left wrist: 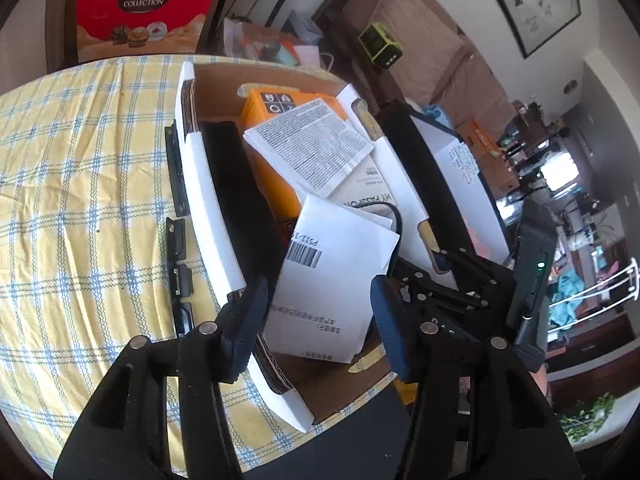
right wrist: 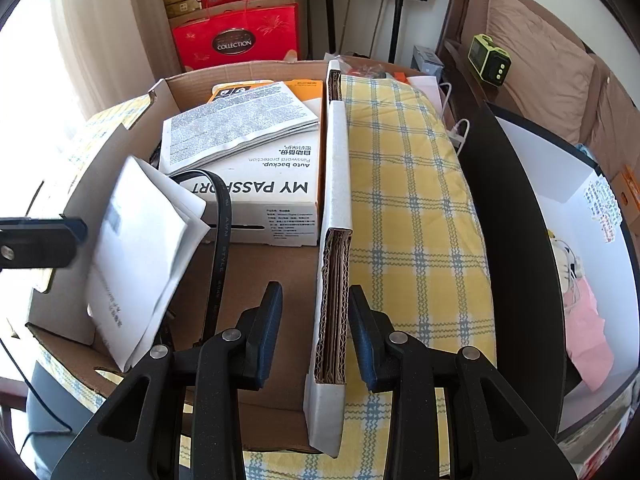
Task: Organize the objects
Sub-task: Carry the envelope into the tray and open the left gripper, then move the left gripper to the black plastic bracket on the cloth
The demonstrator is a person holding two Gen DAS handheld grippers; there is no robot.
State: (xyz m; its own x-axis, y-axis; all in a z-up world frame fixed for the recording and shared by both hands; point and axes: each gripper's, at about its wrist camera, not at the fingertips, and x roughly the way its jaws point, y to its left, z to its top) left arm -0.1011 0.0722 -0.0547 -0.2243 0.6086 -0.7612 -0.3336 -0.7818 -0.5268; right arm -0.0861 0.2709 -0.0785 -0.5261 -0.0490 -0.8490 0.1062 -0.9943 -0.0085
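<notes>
Folded paper set into the cardboard box point(right wrist: 240, 76) while the box's side wall is steadied.

A placing step is judged to be ending: the white folded sheet point(left wrist: 332, 280) is seen leaning inside the box, near its front, beside the My Passport carton point(right wrist: 264, 204). The left gripper point(left wrist: 320, 320) is held apart over the sheet, its pads not pressing it. The right gripper point(right wrist: 314, 332) is closed around the box's right wall point(right wrist: 334, 240). Next, withdrawal of the left gripper is called for.
</notes>
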